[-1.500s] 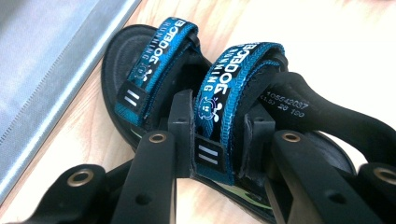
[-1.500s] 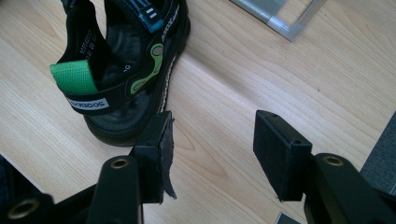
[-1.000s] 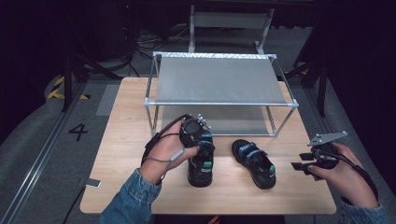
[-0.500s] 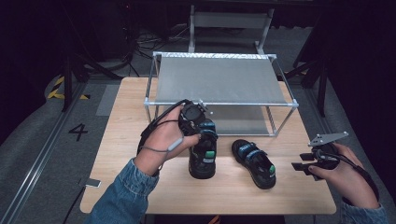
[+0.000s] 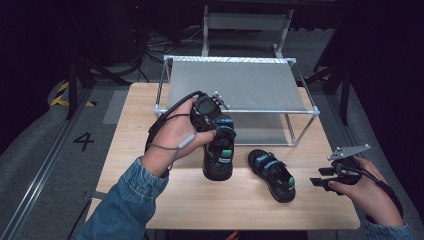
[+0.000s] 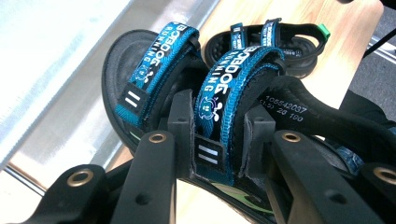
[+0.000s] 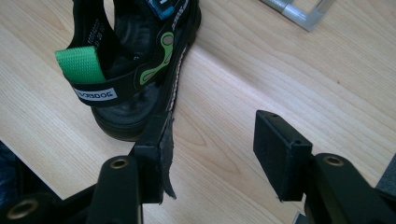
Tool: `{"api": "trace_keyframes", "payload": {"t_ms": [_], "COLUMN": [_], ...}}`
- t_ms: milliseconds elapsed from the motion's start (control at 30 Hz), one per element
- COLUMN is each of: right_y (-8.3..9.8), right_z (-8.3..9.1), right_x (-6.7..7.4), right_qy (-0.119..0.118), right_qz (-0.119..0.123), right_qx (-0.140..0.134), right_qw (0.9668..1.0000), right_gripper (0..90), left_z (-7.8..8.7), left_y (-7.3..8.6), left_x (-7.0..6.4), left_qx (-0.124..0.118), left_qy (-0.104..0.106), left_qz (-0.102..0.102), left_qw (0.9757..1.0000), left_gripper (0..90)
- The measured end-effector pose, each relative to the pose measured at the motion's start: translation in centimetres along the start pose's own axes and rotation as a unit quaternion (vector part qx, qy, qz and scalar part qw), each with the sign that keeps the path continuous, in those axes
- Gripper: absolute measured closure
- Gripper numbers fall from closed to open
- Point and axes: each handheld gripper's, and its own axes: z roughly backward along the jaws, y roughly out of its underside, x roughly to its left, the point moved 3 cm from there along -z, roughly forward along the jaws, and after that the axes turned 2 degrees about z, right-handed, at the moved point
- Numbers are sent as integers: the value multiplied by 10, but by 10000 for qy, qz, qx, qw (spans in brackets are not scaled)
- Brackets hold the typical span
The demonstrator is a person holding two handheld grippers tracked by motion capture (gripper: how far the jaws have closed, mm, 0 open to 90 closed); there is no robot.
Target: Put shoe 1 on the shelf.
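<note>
Jaws of your left gripper [image 6: 217,140] are clamped across the blue strap [image 6: 219,98] of one sandal [image 5: 219,152], which hangs heel-down at the centre of the high view, in front of the metal rack [image 5: 240,85] and, as far as I can tell, clear of the wooden table [image 5: 145,135]. Your right gripper [image 7: 212,140] stands with its jaws spread and nothing between them, at the lower right of the high view, just beside the second sandal [image 5: 272,174] that lies flat on the table. You are in the carrying step with the first sandal. I judge the next move calls for bringing it over a rack shelf, levelling the sole, and only then letting the strap go.
</note>
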Motion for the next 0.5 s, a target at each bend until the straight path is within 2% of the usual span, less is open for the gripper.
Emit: {"api": "trace_keyframes", "payload": {"t_ms": [133,167,500], "right_y": [0,0,3], "right_z": [-3,-4,-7], "right_x": [-1,-1,-7], "right_qy": [6,27,21], "right_qz": [7,45,-55], "right_qx": [41,24,21], "right_qw": [10000,10000,10000], "right_gripper": [490,491,490], "left_z": [6,7,14], "left_y": [-8,-10,-31], "left_x": [0,-1,13], "left_qx": [-199,-233,-281], "left_qy": [-50,-37,-22], "left_qz": [-72,-38,-47], "left_qw": [9998,9997,9996], "left_gripper": [713,714,713]}}
